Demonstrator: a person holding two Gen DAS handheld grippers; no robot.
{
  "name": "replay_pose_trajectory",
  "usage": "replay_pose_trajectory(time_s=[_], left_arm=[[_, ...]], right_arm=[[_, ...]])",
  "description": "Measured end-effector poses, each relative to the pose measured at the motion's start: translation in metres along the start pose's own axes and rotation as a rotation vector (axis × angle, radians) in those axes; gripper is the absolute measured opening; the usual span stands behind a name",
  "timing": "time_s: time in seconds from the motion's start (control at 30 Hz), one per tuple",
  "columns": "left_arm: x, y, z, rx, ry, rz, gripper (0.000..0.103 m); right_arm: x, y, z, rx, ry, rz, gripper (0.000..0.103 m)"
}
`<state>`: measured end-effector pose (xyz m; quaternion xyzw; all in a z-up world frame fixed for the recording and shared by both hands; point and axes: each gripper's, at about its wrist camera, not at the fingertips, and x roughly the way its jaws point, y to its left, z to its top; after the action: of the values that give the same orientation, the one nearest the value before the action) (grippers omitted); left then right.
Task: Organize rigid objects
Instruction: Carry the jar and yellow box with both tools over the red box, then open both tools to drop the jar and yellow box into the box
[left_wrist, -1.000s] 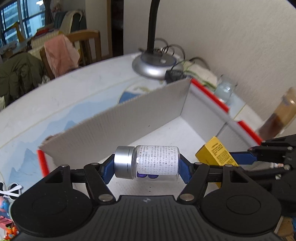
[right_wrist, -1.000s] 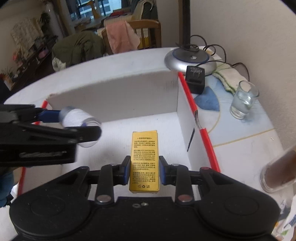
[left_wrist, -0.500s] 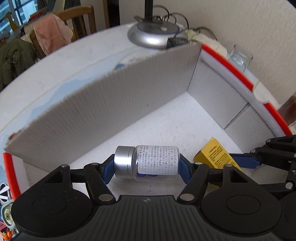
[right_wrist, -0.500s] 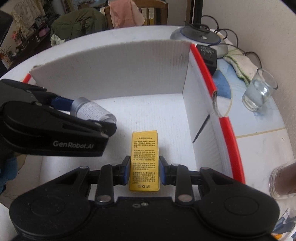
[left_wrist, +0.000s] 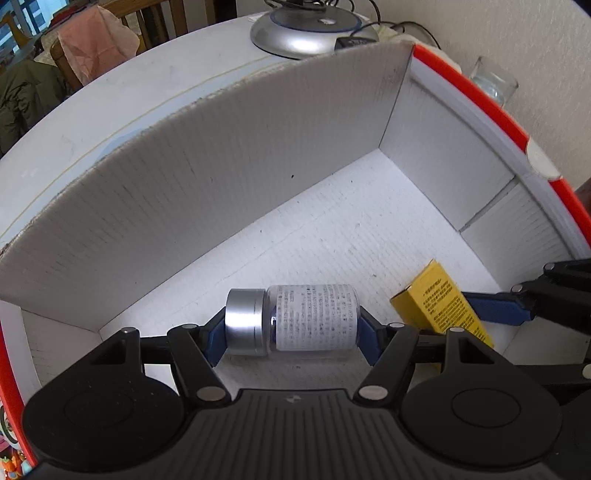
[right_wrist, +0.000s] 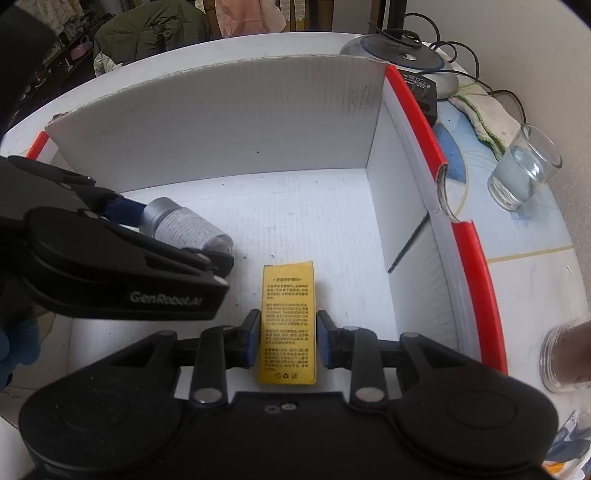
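Left tool (left_wrist: 291, 328) clamps small bottle (left_wrist: 314, 321) end to end, low inside white box (left_wrist: 221, 177); smooth, light, may roll. Right tool (right_wrist: 286, 339) pinches yellow carton (right_wrist: 288, 325) by long sides; light, crushable.

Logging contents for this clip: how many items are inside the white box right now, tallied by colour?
Yellow: 1, the carton held in the right tongs
Clear with silver cap: 1, the bottle held in the left tongs
Total: 2
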<state>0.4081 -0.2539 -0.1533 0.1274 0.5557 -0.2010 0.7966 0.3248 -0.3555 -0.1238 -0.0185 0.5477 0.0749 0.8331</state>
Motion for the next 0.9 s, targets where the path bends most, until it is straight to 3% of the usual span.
replay_pose_trajectory(time_s=[0.43, 0.6, 0.73, 0.9], left_arm=[[-0.024, 0.003, -0.012, -0.004, -0.054, 0.005, 0.076], [-0.051, 0.006, -0.022, -0.038, -0.124, -0.010, 0.076], [-0.080, 0.007, -0.033, -0.051, -0.191, -0.015, 0.076], [-0.121, 0.014, -0.055, -0.082, -0.279, -0.023, 0.076]], right_arm=[[-0.015, -0.006, -0.005, -0.002, -0.042, 0.023, 0.048], [-0.033, 0.000, -0.009, -0.009, -0.078, 0.032, 0.050], [-0.052, 0.006, -0.011, -0.016, -0.124, 0.059, 0.061], [-0.080, 0.019, -0.016, -0.032, -0.177, 0.084, 0.064]])
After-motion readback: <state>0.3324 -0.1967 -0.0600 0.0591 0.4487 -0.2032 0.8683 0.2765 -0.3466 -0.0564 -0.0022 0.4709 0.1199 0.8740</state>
